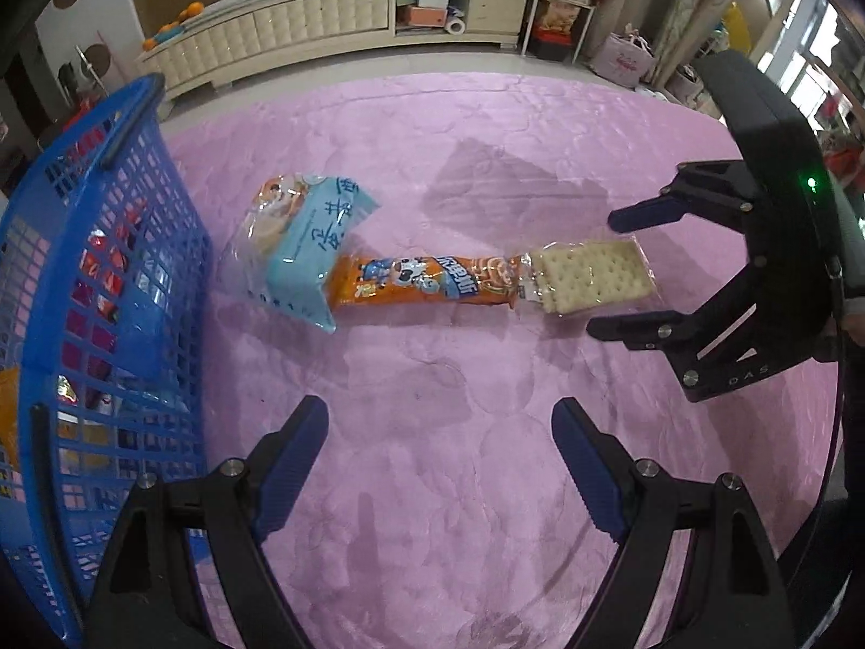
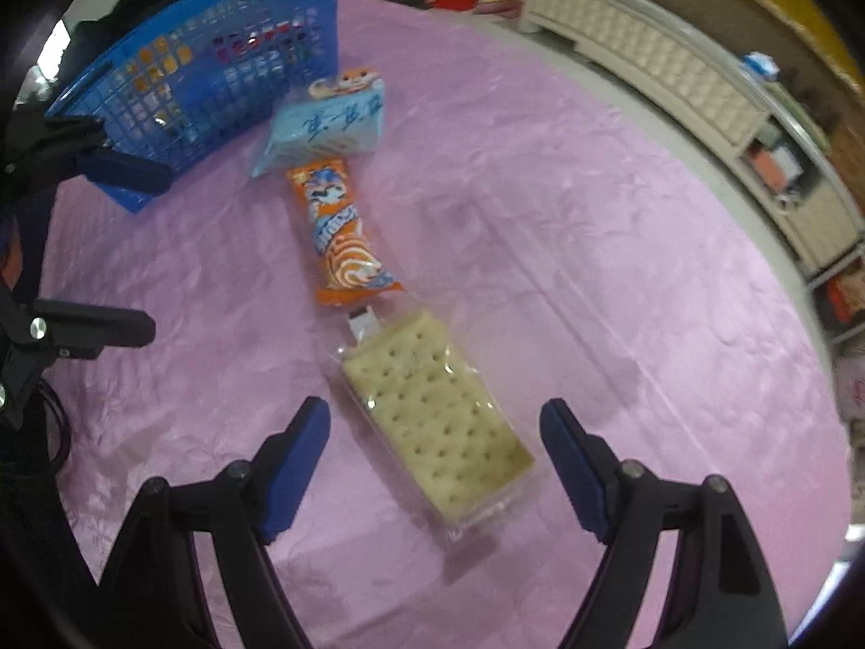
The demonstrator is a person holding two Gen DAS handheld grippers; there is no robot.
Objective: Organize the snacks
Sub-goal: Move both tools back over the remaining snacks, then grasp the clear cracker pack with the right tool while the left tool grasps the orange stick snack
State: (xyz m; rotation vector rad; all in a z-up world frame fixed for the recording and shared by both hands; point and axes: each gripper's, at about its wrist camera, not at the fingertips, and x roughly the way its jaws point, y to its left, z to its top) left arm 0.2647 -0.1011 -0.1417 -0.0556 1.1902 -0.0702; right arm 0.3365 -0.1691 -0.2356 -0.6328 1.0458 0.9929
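Note:
Three snacks lie in a row on the pink tablecloth (image 1: 459,405): a light blue packet (image 1: 313,249) (image 2: 330,124) nearest the basket, an orange wrapped bar (image 1: 427,281) (image 2: 340,238), and a clear pack of crackers (image 1: 589,276) (image 2: 438,416). A blue mesh basket (image 1: 108,292) (image 2: 216,70) holds several snacks. My right gripper (image 2: 435,427) (image 1: 605,270) is open, its fingers on either side of the cracker pack's near end. My left gripper (image 1: 440,427) (image 2: 146,249) is open and empty over bare cloth beside the basket.
A long cream cabinet (image 1: 335,21) (image 2: 676,81) stands on the floor beyond the table. Shelves with boxes (image 1: 562,0) and bags (image 1: 621,59) sit at the far right. The table's round edge (image 2: 800,324) runs near the crackers.

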